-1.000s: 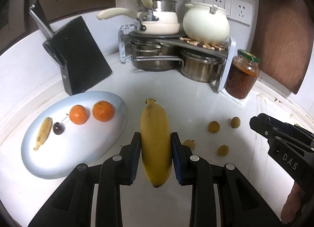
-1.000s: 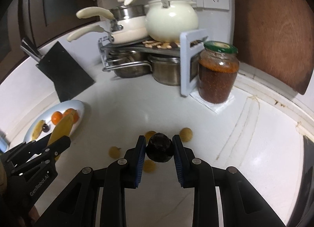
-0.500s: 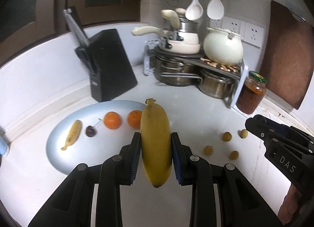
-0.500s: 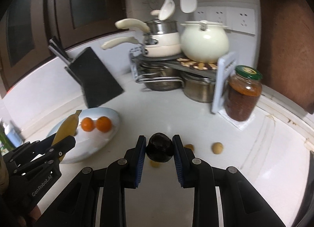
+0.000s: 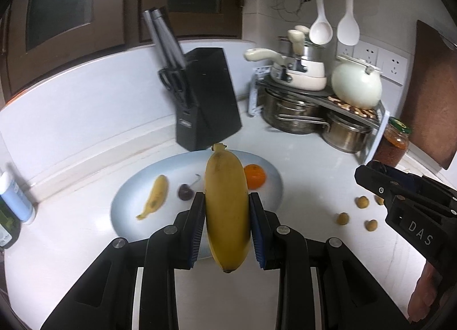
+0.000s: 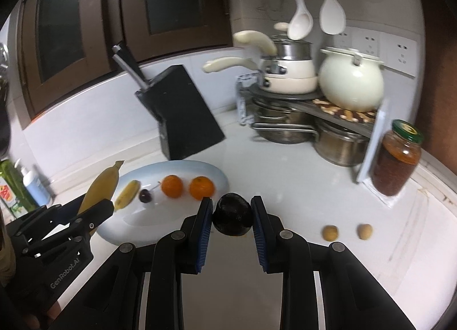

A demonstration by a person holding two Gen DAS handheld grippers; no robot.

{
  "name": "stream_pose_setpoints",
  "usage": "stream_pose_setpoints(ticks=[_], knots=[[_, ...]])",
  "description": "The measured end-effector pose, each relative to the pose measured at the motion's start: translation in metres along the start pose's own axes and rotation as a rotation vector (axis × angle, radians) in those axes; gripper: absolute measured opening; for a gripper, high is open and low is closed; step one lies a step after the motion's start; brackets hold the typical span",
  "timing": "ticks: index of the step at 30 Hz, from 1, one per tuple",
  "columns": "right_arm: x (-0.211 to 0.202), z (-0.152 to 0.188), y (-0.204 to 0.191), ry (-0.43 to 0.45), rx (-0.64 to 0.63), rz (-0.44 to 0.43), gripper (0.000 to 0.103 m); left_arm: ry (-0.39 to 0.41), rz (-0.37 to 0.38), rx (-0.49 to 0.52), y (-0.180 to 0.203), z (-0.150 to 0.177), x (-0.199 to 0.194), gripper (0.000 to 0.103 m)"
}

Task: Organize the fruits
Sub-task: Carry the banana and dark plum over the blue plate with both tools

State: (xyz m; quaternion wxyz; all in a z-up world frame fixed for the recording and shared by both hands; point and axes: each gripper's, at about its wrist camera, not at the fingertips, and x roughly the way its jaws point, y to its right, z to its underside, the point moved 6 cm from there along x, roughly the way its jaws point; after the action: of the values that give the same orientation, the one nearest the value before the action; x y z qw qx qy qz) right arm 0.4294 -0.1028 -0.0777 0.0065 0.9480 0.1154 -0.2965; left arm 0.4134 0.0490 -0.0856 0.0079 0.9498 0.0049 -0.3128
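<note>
Left claw (image 5: pixel 227 217): clenched on large banana (image 5: pixel 227 204), above plate (image 5: pixel 128 207)
Right claw (image 6: pixel 232 217): clenched on dark round fruit (image 6: pixel 232 218), plate at 10 o'clock
Counter (image 6: pixel 285 175): small brown fruits (image 6: pixel 330 233) at 3 o'clock

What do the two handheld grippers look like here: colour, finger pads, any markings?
Both are matte black plastic with angular linkage arms, silver pivot screws and ribbed blue pads on the inner finger faces. The left gripper bears white "GenRobot.AI" lettering on its side; the right gripper bears "DAS". No cables or sleeves show.
</note>
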Motion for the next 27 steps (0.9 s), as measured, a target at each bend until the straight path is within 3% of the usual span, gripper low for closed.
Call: stream_pose_setpoints(ticks=[14, 27], knots=[[0.031, -0.012, -0.057, -0.005, -0.037, -0.074, 0.029, 0.008, -0.024, 0.043, -0.05, -0.006, 0.008, 0.03], [0.077, -0.008, -0.085, -0.072, -0.068, -0.098, 0.029, -0.043, 0.008, 0.136, -0.065, 0.003, 0.049, 0.03]])
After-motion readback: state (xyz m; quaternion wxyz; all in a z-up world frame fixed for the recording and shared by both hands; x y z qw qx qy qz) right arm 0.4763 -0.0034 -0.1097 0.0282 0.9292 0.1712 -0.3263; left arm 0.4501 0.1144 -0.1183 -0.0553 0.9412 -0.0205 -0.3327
